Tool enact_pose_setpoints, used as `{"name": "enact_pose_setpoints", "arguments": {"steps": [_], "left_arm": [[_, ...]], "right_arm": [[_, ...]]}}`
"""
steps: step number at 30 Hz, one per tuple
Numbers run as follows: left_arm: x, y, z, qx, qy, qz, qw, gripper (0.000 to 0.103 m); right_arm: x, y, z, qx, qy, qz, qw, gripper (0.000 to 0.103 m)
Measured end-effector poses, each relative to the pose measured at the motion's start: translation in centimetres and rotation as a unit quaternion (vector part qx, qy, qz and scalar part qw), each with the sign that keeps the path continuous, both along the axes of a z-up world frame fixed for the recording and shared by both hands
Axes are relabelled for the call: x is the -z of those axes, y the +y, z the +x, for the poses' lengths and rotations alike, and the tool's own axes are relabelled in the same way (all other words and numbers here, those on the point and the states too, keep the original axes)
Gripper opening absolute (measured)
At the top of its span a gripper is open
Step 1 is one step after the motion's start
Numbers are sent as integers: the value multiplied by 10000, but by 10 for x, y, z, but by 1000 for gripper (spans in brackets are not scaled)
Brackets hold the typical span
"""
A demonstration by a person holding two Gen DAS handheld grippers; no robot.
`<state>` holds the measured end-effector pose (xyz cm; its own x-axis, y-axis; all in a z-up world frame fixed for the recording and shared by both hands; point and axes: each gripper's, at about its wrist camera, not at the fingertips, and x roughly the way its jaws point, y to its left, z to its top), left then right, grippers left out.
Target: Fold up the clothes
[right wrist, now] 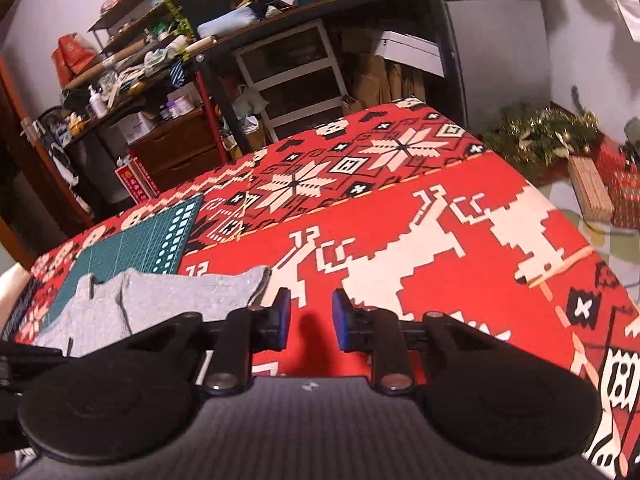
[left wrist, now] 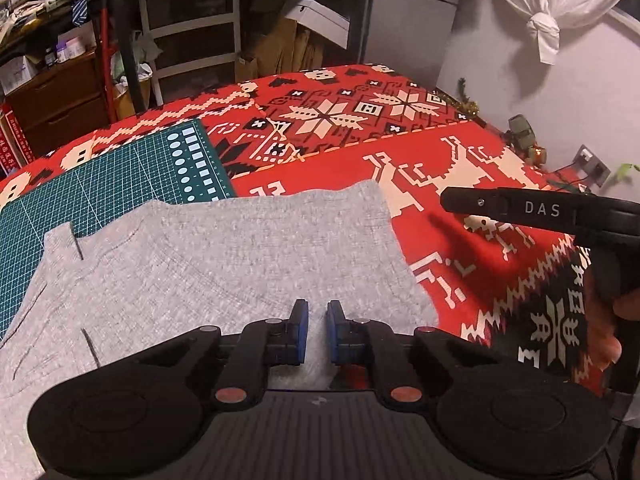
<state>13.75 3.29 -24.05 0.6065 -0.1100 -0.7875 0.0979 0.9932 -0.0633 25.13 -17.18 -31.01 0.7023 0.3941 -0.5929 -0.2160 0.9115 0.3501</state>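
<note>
Nearby, grey garment (left wrist: 208, 256) overlapping green cutting mat (left wrist: 120, 176), left tongs (left wrist: 316, 312), right tongs (right wrist: 310, 312) both parted, empty

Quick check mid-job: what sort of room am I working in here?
Most likely a lived-in home craft or storage room: cluttered shelves, a plastic drawer unit, and a table under a red patterned cloth holding a green cutting mat and the grey garment.

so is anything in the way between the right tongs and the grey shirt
Nothing visible. The right tongs hang open over bare red patterned cloth, with the grey shirt just off their left finger and only open cloth between. The left tongs are already over the shirt, open.
</note>
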Motion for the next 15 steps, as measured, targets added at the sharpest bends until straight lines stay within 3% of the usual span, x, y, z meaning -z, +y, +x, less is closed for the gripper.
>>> {"name": "enact_pose_setpoints", "arguments": {"steps": [9,13,15], "left_arm": [[-12,-17,23,238,89,-486,9985,11],[-10,-31,40,378,242,-487,9978,41],[-10,-40,47,437,246,-324,9982,42]], "right_arm": [[-2,-5,1,148,-61,42,9999,26],[0,-20,1,358,42,328,9988,27],[1,-23,0,385,37,377,9985,27]]}}
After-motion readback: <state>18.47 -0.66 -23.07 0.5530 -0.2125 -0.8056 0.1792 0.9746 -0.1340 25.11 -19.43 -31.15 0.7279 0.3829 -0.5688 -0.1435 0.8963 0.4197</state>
